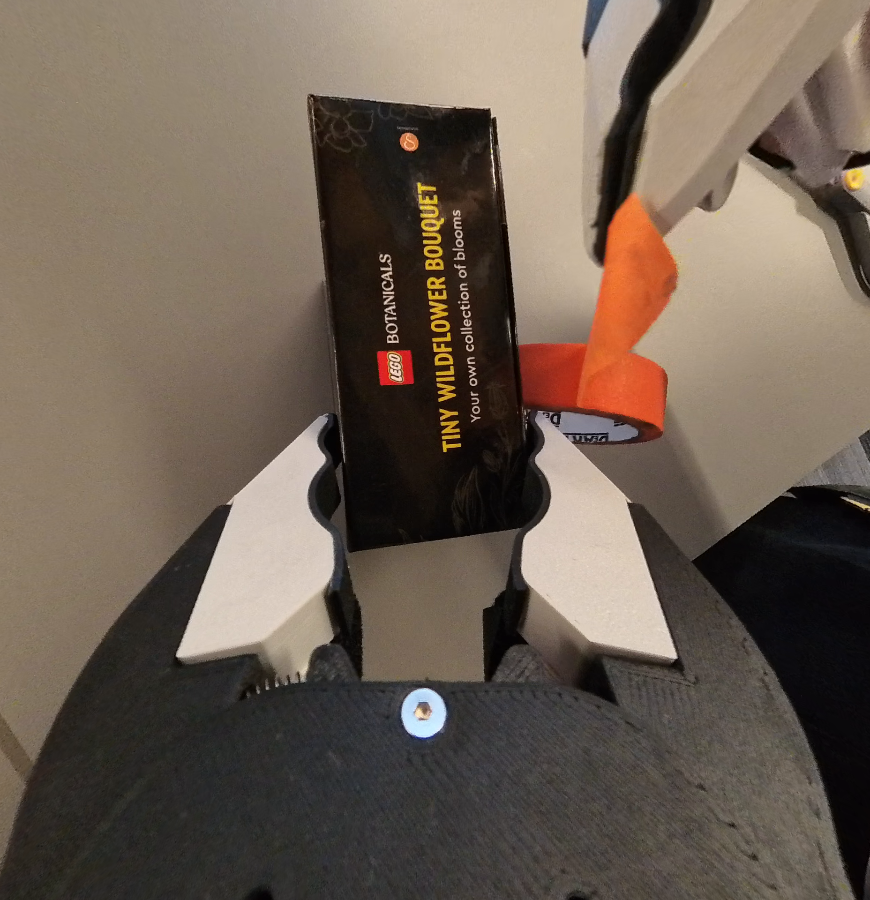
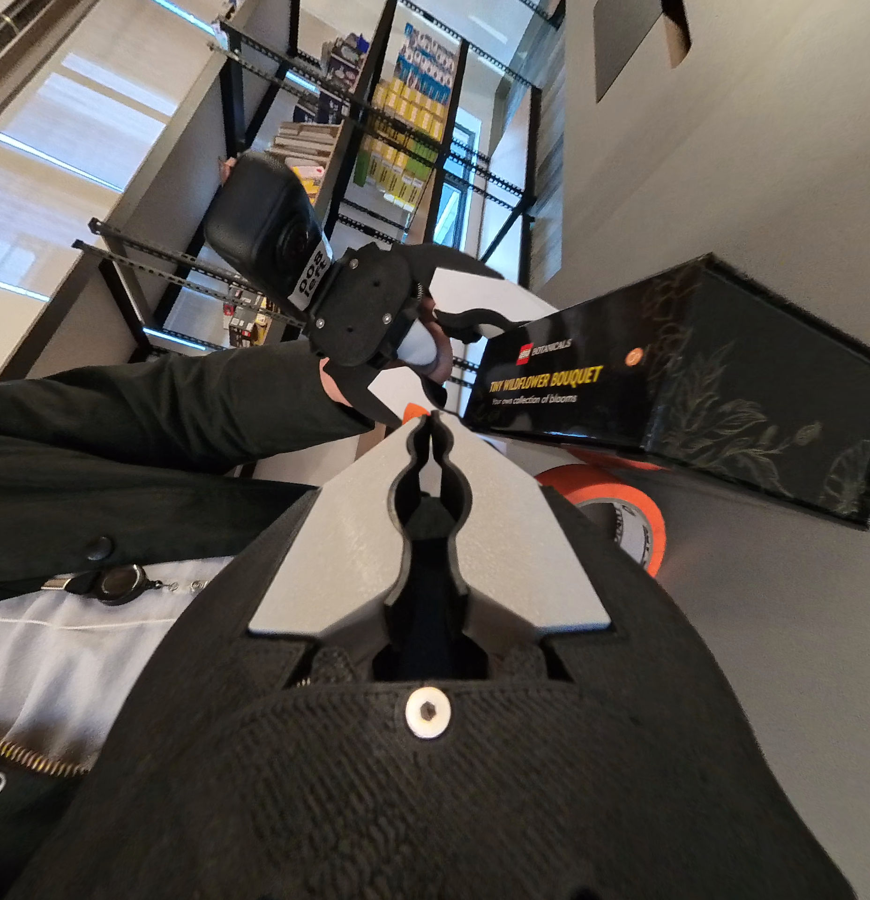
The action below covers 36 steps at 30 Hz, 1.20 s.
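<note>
My left gripper (image 1: 430, 438) is shut on the near end of a black printed box (image 1: 413, 316), one finger on each long side. An orange tape roll (image 1: 623, 389) lies flat on the grey surface (image 1: 131, 243), touching or just right of the box. My right gripper (image 1: 623, 229) hangs above the roll, shut on the tape's free end (image 1: 632, 292), which runs as a strip down to the roll. In the right wrist view the right gripper (image 2: 432, 426) has its fingertips pressed together, with the roll (image 2: 613, 492) and the box (image 2: 667, 389) just beyond.
Black metal shelving (image 2: 374, 121) with stacked boxes stands in the background. A person's dark sleeve (image 2: 180, 404) reaches to the left gripper's handle. A badge reel (image 2: 116, 582) hangs at the left. A cardboard flap (image 2: 632, 39) shows at the top right. The gap from one gripper's tips to the other's is roughly 8 centimeters.
</note>
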Available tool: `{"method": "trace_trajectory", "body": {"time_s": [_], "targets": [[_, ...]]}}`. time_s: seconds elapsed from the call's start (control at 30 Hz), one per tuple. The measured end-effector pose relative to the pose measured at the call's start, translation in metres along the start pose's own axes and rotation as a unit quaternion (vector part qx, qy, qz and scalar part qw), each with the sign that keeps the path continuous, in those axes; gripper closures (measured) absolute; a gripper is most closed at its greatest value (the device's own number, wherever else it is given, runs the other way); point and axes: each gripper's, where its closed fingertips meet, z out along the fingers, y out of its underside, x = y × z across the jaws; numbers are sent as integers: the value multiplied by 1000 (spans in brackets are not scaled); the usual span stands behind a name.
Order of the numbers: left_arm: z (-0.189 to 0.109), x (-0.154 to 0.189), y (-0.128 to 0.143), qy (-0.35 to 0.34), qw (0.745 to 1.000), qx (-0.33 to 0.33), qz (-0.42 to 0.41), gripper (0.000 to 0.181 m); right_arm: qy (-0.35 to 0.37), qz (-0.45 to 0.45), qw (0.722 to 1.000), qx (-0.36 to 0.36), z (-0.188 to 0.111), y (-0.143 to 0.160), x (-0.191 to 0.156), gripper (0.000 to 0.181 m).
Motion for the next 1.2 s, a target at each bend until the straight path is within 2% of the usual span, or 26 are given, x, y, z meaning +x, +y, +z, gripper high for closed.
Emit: {"method": "trace_trajectory", "body": {"time_s": [0.5,1.2], "targets": [[0,0,0,1,1000,-1,1,106,16,-3,999,49,1,-13,13,181],[0,0,0,1,1000,-1,0,106,57,-30,998,24,6,-9,23,181]]}}
